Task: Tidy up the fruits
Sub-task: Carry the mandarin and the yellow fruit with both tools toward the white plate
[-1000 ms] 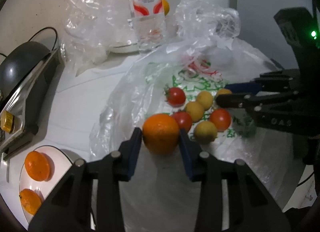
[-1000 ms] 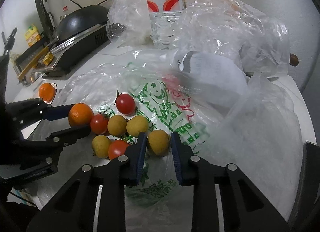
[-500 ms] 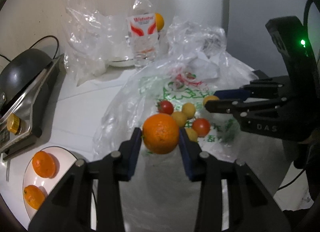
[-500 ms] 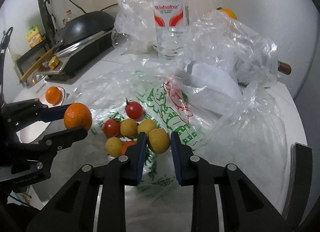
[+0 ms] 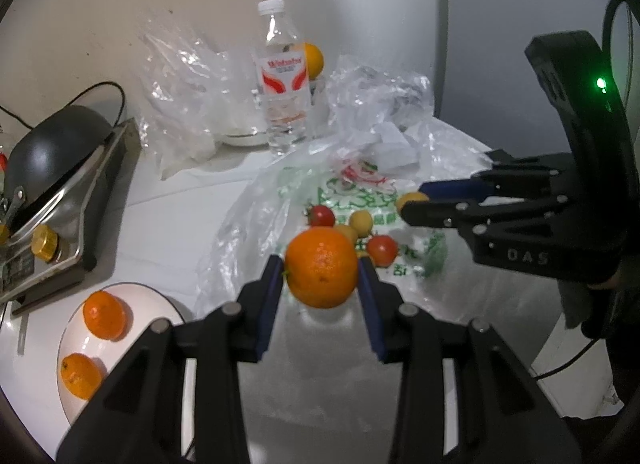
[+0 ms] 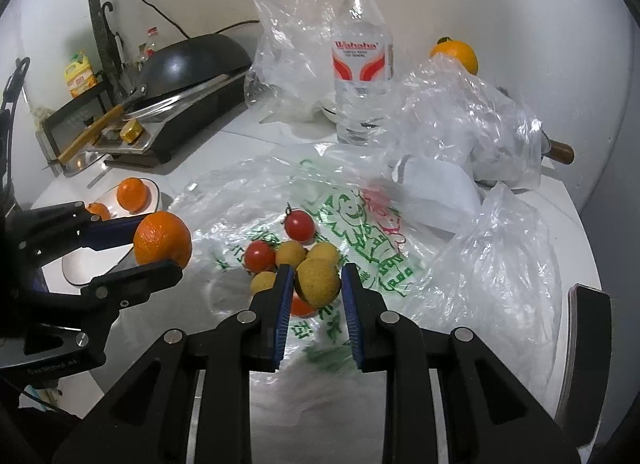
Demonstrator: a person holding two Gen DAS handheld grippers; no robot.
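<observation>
Tomatoes point(image 6: 299, 223) on printed bag point(image 6: 360, 224), plate point(image 5: 156, 300) left of it, water bottle point(image 6: 362, 64) behind

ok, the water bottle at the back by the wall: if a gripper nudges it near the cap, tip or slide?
Probably tips: the water bottle is tall and narrow on a small base. It looks largely full, so likely heavy enough to resist a light touch. The clear plastic wall looks smooth, probably slippery and springy under the pads. Crumpled plastic bags beside it might cushion a fall.
</observation>
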